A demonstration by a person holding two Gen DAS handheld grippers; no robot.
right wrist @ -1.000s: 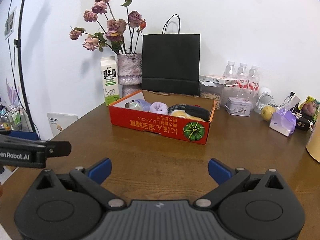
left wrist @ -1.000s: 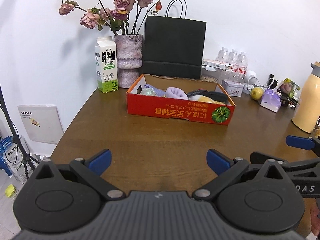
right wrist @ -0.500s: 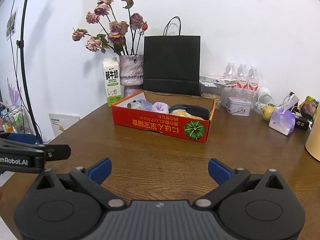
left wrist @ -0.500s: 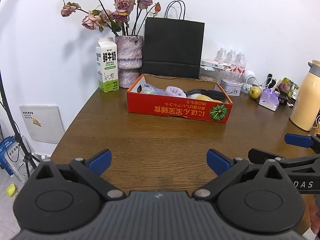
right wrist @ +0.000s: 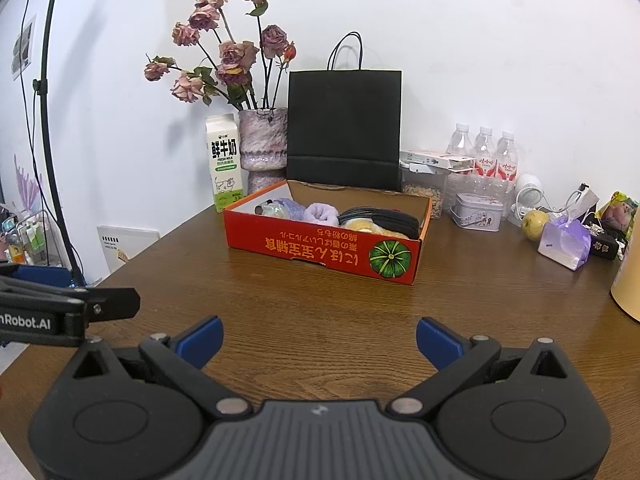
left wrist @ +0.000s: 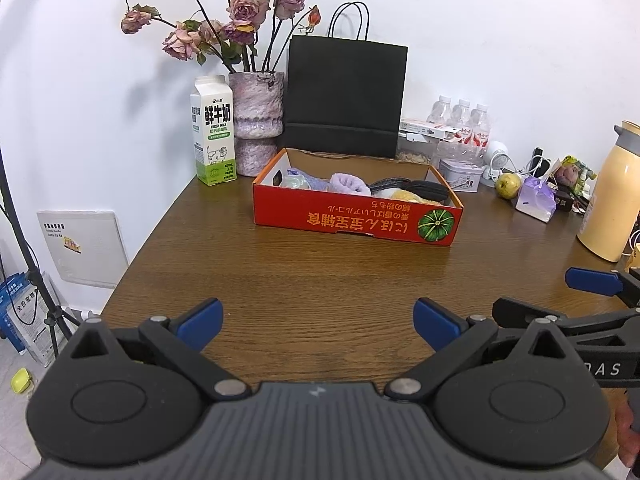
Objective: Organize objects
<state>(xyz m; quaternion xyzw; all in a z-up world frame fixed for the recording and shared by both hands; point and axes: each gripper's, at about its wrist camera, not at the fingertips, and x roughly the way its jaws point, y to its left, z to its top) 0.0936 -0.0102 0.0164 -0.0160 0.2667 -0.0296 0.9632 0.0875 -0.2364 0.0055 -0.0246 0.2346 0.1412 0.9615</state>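
Both claws, left claw (left wrist: 316,322) and right claw (right wrist: 320,338), hang spread and empty over the brown wooden bench (right wrist: 320,300); the shallow red cardboard box (right wrist: 320,250) already holds soft items (sorted or awaiting sorting, unclear).

Grained, satin-finish wood table (left wrist: 320,280), printed cardboard box (left wrist: 356,220), matt paper bag (left wrist: 346,96), mottled stone-look vase (right wrist: 262,140).

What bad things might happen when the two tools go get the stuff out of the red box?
1. The vase of tall flowers stands right behind the red box; a high reach over the box might knock it.
2. The milk carton beside the vase looks tall and narrow, so a bump could tip it.
3. The things in the box lie packed together; the open left tool or right tool might drag out two at once.
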